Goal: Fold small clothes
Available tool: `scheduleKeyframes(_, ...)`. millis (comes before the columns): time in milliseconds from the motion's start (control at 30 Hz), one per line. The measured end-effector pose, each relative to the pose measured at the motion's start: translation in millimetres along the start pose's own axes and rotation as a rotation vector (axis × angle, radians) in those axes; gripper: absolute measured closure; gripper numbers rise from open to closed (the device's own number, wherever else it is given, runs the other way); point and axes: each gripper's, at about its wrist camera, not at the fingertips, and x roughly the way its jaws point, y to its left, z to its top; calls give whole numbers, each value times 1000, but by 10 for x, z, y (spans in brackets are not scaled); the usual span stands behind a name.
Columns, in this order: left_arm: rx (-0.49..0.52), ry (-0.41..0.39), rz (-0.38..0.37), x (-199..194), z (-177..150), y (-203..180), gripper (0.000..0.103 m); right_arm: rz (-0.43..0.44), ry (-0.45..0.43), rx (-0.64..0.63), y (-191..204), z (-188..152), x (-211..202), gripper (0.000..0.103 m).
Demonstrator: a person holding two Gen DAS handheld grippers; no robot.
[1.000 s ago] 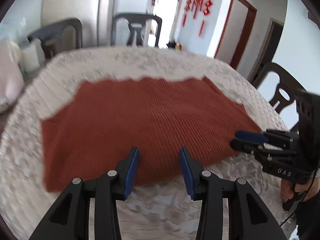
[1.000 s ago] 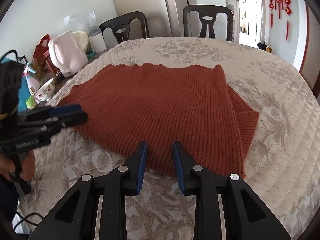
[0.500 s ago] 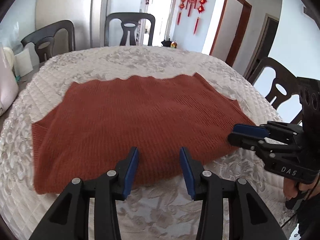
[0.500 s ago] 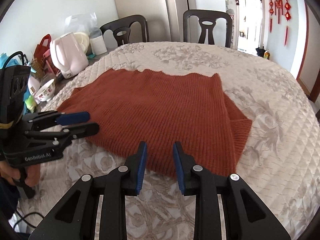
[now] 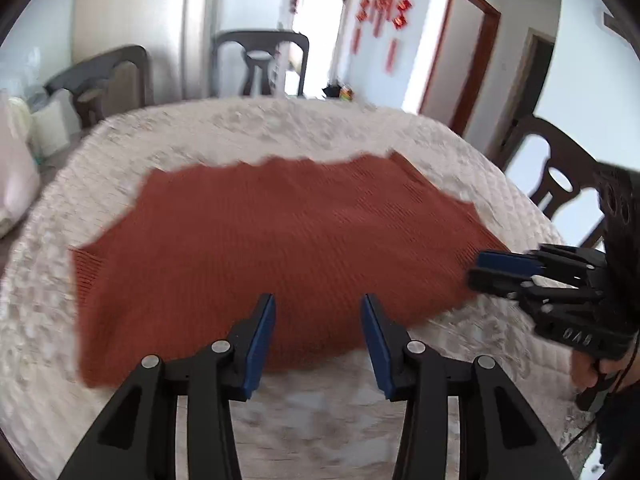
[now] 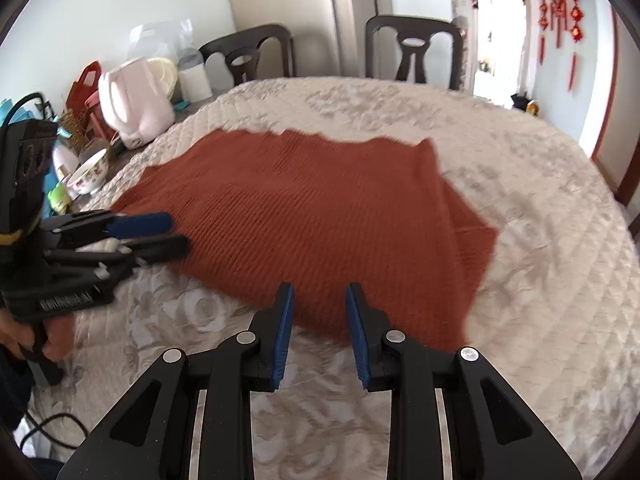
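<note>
Both pairs of jaws stand apart with nothing between them. The left gripper (image 5: 318, 312) is spread wide, its two blue-padded fingers hanging over the near edge of a rust-red knitted garment (image 5: 276, 248). The right gripper (image 6: 319, 304) is parted more narrowly and sits over the near edge of the same garment (image 6: 320, 216), toward its right half.

Each gripper is held level and low, pointing away from the person across the table. In the left wrist view the right gripper (image 5: 478, 272) reaches in from the right, its fingertips at the garment's right corner. In the right wrist view the left gripper (image 6: 176, 232) comes in from the left, its fingertips at the garment's near left edge. Whether either touches the cloth cannot be told. A bare hand (image 6: 28, 338) grips the left gripper's handle.

One garment lies flat on a round table covered by a cream quilted cloth (image 6: 540, 208) with a pale flower pattern. Its long axis runs left to right, and the wavy far edge faces away from the person. A sleeve or flap (image 6: 476, 236) sticks out on the right side.

Three dark chairs show in the left wrist view and two in the right wrist view. On the far left stand one pink kettle (image 6: 136, 104) and one flowered bowl (image 6: 90, 172). Red ornaments (image 6: 556, 8) hang on the far wall.
</note>
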Motion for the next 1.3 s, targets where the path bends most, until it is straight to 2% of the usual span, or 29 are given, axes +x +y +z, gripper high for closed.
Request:
scheduleKeyframes(67,-22,-15,53,-49,1,168,56,-29,-7,19,-100,1,-28,76)
scheduleKeyframes(167,-87,2,118,-62,-53,465,56,-60,20,79,-298,-63,16,76)
scheduleKeyframes(233,-131,23,143,-53,-131,616,56,-18,-1,113,-371,-124,-10,76)
scheduleKeyframes(300,-148,8,117,-86,-204,669,56,-18,-6,109,-359,-141,-33,76)
scheduleKeyframes(433,-144,-3,120,-171,-203,628,56,-32,0,102,-328,-93,-70,76)
scheduleKeyframes(567,-138,-51,170,-283,-135,703,56,-57,-35,105,-376,-49,-168,76)
scheduleKeyframes(733,-221,-4,171,-160,-234,948,56,-80,6,135,-510,-143,-51,76)
scheduleKeyframes(1100,-259,0,168,-161,-277,1014,56,-20,-7,194,-631,-202,-51,78)
scheduleKeyframes(1200,-292,-20,192,-222,-285,1051,56,-10,-10,212,-671,-207,-76,78)
scheduleKeyframes(1300,-320,-51,158,-322,-291,1102,56,-26,-29,192,-640,-183,-152,78)
